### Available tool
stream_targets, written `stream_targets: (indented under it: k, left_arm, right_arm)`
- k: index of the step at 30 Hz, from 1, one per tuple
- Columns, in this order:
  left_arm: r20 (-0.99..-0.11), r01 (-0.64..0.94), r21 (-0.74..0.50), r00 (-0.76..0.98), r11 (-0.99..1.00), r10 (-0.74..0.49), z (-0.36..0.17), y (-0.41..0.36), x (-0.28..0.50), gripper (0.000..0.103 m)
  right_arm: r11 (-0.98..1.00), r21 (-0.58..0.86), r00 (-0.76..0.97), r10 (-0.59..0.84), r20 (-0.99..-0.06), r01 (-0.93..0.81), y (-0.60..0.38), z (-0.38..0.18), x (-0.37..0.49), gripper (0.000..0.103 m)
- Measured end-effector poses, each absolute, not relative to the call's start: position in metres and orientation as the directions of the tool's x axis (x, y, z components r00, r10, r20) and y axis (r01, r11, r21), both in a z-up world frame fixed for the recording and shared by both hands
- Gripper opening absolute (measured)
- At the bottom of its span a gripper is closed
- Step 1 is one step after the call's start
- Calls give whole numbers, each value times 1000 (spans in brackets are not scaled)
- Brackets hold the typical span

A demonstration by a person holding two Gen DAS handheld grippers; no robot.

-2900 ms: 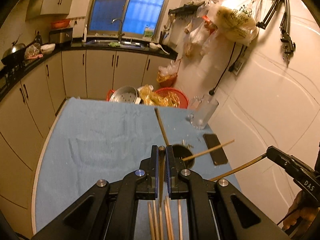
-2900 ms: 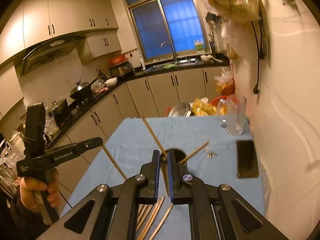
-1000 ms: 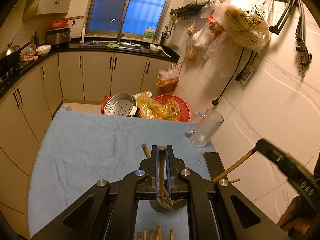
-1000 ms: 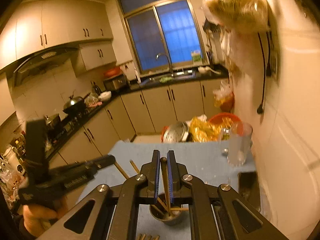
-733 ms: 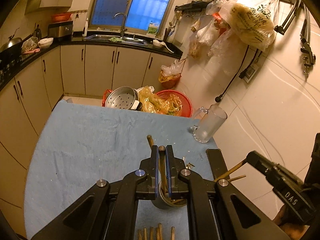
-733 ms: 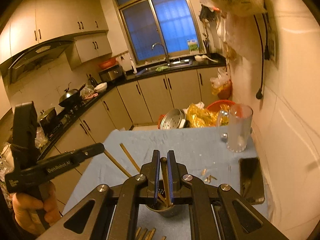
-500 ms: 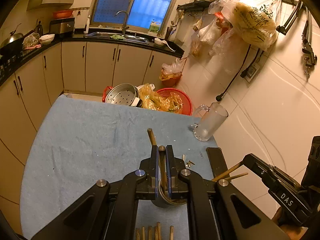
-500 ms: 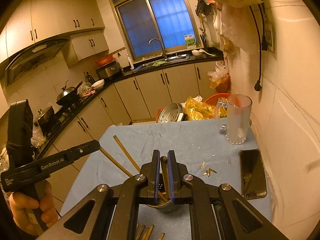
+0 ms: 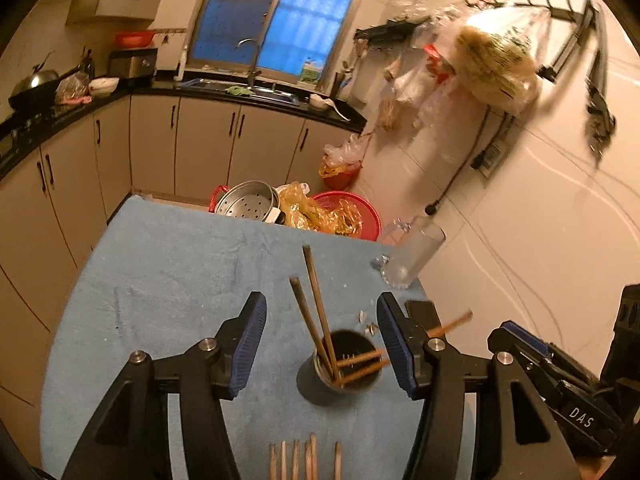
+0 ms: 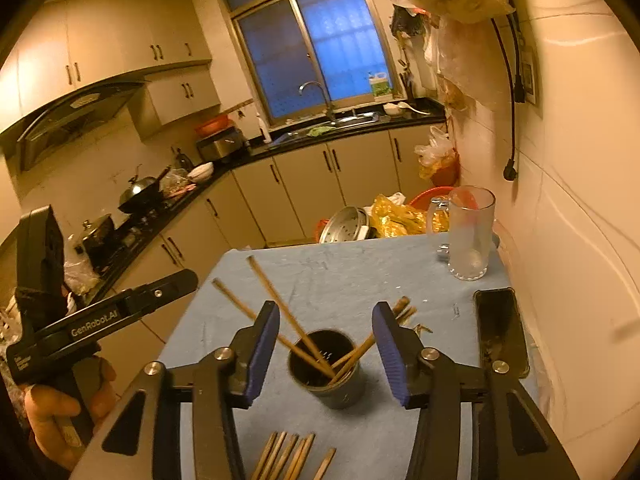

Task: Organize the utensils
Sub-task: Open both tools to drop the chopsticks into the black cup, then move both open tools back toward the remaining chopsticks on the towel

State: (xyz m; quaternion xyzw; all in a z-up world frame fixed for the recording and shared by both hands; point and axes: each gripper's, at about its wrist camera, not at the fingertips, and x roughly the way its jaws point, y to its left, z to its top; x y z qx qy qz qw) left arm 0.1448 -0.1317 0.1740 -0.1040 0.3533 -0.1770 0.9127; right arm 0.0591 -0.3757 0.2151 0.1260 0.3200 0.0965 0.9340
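Both tongs, left tongs [image 9: 320, 344] and right tongs [image 10: 325, 340], have just been opening; jaws apart, empty, each chopstick released into the holder [image 10: 326, 372] mid-surface [image 9: 168, 280]. More chopsticks [image 10: 288, 456] lie nearer, unsorted. Only the right view shows the phone [image 10: 500, 328] whole.

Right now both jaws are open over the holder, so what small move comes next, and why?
Probably draw both grippers back toward the loose chopsticks lying on the blue cloth and pick up another. Left gripper and right gripper have just opened and hold nothing; four chopsticks already lean in the metal holder, and six or so remain outside it.
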Motion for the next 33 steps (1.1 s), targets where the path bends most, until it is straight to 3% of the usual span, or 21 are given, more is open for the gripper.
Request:
stream_targets:
  k: [4, 13, 17, 25, 33]
  left_arm:
    - [-641, 261, -272, 669, 926, -376, 163, -126, 115, 68]
    - [-736, 202, -217, 608, 955, -296, 97, -109, 58, 68]
    - [-762, 172, -183, 597, 968, -250, 70, -105, 44, 68]
    - [-726, 165, -43, 673, 985, -145, 46, -110, 23, 68]
    - [-711, 192, -22, 687, 981, -150, 35, -114, 18, 68]
  right_arm:
    - [943, 310, 769, 287, -572, -122, -374, 208, 28, 57]
    - [898, 436, 701, 346, -623, -55, -380, 140, -24, 60]
    - [907, 420, 667, 325, -671, -20, -377, 107, -32, 60]
    - [924, 383, 629, 291, -720, 11, -367, 67, -45, 60]
    - [928, 372, 616, 278, -737, 26, -363, 54, -46, 60]
